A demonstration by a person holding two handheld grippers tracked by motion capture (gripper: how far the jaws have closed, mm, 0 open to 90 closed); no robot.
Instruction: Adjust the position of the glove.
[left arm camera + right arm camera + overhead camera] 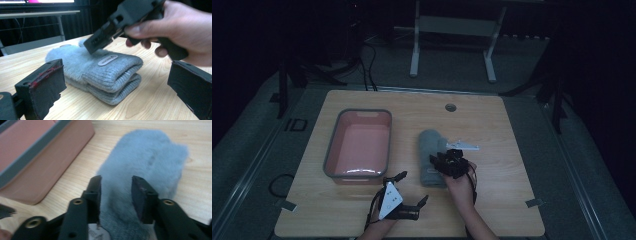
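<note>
Both grippers' fingers apart: right gripper (116,197) astride grey mitten (147,160).

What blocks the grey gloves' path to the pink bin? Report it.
Nothing visible does. The grey gloves lie right of the pink bin, with bare table between them. The left gripper sits nearer the person, off that line; the right gripper hovers over the gloves.
</note>
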